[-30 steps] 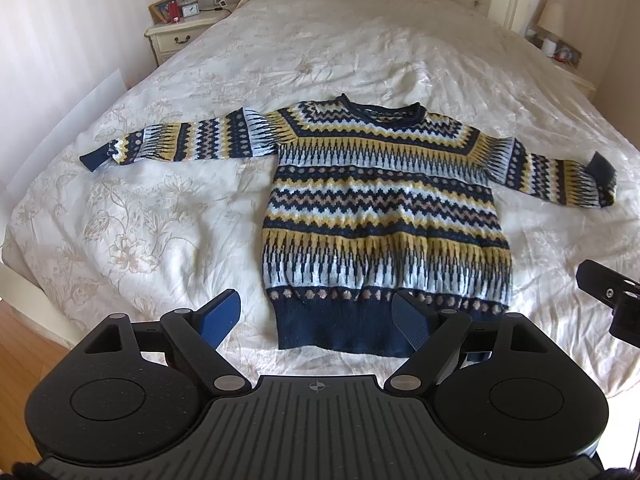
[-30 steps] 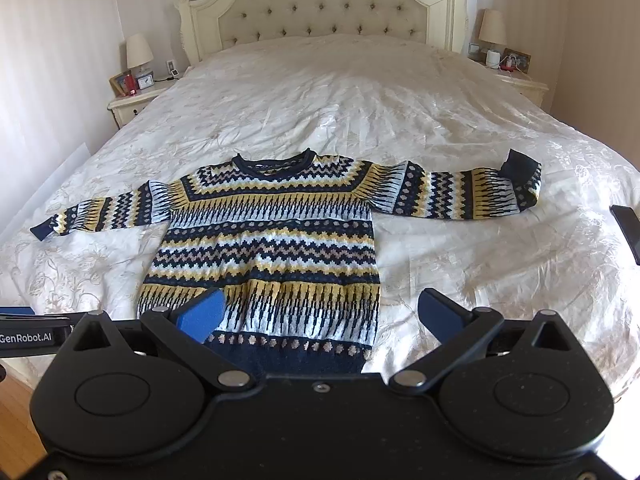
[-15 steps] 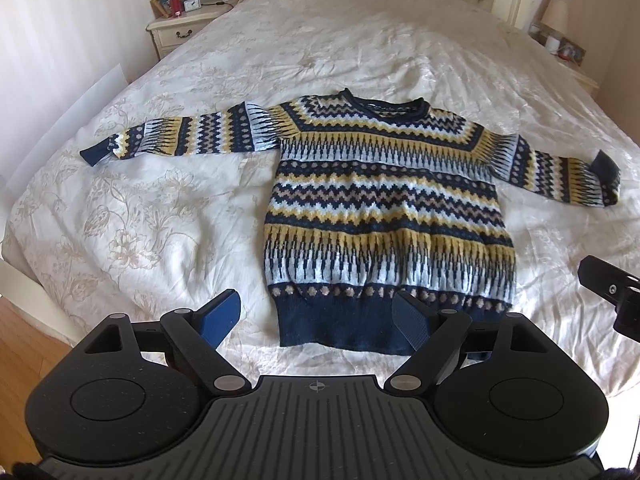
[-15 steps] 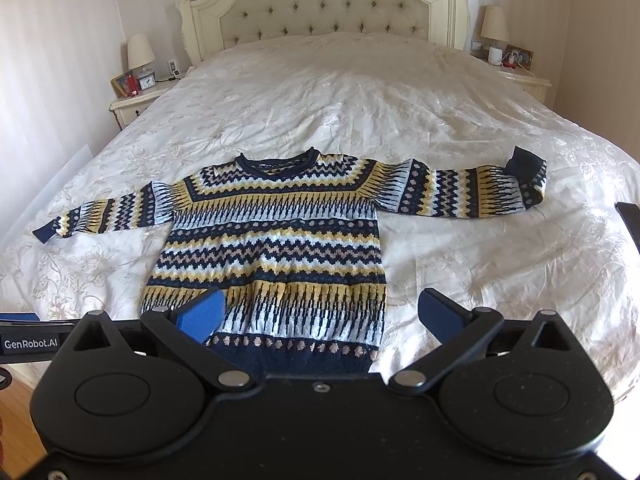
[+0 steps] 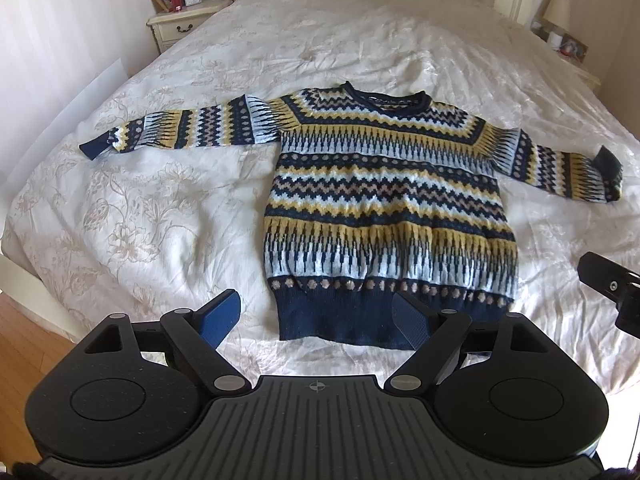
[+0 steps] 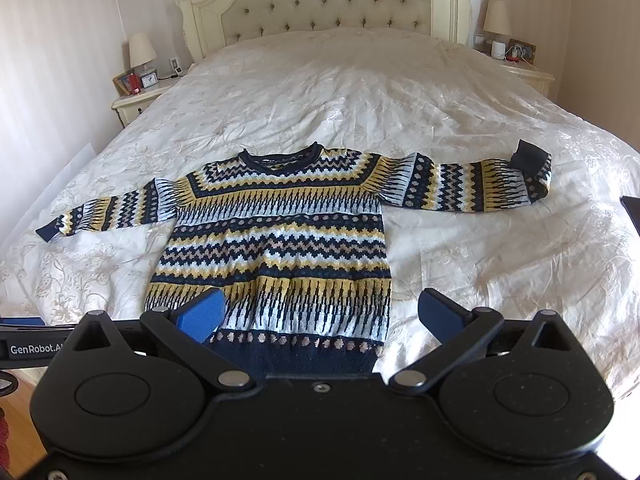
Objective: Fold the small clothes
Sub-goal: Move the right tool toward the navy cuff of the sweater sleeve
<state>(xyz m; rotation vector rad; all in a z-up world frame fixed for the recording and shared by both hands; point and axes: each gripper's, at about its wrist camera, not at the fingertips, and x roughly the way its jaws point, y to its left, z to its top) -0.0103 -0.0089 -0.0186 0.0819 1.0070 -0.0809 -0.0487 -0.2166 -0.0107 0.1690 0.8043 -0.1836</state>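
A patterned sweater in navy, yellow and pale blue lies flat and face up on the white bedspread, both sleeves spread out sideways. Its navy hem is nearest me. It also shows in the right wrist view. My left gripper is open and empty, hovering over the hem's left corner. My right gripper is open and empty, hovering over the hem's right part. The right sleeve cuff is folded back on itself.
The bed's foot edge and wooden floor lie at lower left. Nightstands with lamps stand at the left and right of the tufted headboard. The right gripper's body shows at the left view's right edge.
Both grippers have moved forward and down toward the sweater's hem, so the sweater sits larger and lower in both views. Both stay open.
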